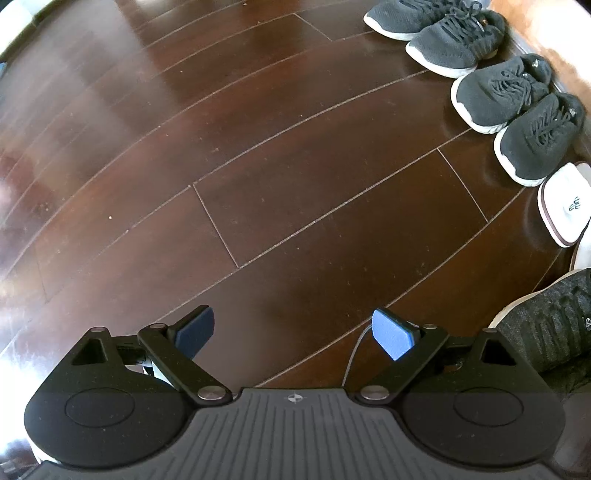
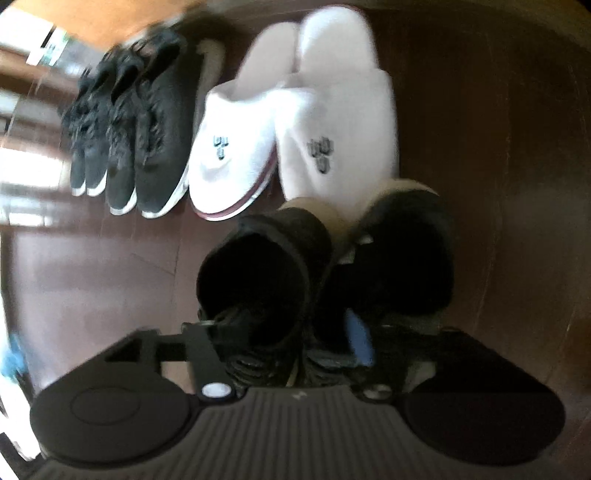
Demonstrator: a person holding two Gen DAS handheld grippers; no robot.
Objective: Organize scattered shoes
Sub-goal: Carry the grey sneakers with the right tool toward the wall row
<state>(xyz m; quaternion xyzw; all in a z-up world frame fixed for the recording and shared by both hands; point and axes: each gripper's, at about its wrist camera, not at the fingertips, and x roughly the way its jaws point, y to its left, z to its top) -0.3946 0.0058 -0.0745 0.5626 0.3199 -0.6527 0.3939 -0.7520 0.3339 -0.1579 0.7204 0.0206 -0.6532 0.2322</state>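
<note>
In the left wrist view my left gripper (image 1: 293, 334) stands open over bare dark floor, holding nothing. Along the right edge runs a row of dark sneakers (image 1: 491, 92) with white soles, then a white slipper (image 1: 563, 203), then a dark knit shoe (image 1: 546, 325). The right wrist view is blurred. There my right gripper (image 2: 295, 332) is shut on a pair of black shoes (image 2: 258, 273), one blue pad (image 2: 358, 339) showing between them; the other pad is hidden. Just beyond lie two white slippers (image 2: 236, 147) and several dark sneakers (image 2: 155, 129).
Dark wooden floorboards (image 1: 240, 166) fill the left and middle of the left wrist view. An orange-brown surface (image 2: 110, 18) runs behind the shoe row. Bright pale shapes (image 2: 22, 173) sit at the far left of the right wrist view.
</note>
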